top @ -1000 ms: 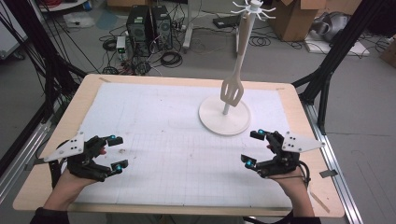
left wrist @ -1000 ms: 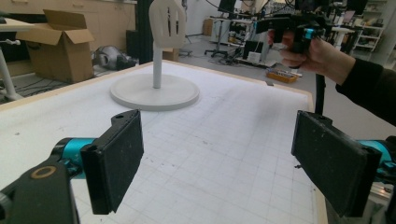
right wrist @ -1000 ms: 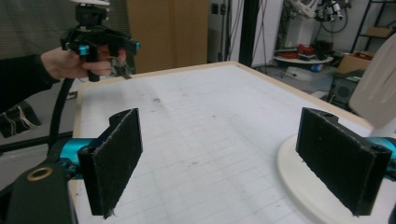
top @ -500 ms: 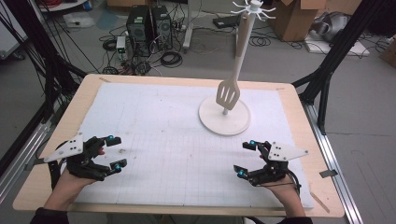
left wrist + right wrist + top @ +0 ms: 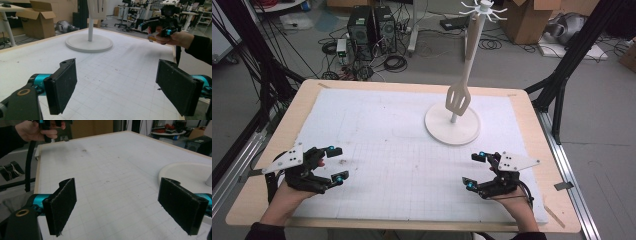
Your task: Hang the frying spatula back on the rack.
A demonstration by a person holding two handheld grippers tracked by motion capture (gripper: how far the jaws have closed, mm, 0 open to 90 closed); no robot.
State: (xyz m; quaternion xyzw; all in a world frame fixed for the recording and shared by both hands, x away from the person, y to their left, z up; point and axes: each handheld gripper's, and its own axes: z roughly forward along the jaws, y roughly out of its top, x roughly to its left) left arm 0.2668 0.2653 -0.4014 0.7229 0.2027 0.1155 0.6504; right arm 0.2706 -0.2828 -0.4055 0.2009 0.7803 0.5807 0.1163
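- Slotted spatula (image 5: 458, 98): we see it hanging on the rack (image 5: 452, 125), far worktop side; likely light and stiff; we'd grip its handle.
- Left tool (image 5: 334, 163), right tool (image 5: 475, 170): both open, empty.

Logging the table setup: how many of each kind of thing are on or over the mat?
Handheld grippers: 2, left, right
Hanging stand: 1
Slotted spatula on the stand: 1
Total: 4

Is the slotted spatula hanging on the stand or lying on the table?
Hanging: the slotted spatula dangles beside the stand pole, above its round base.
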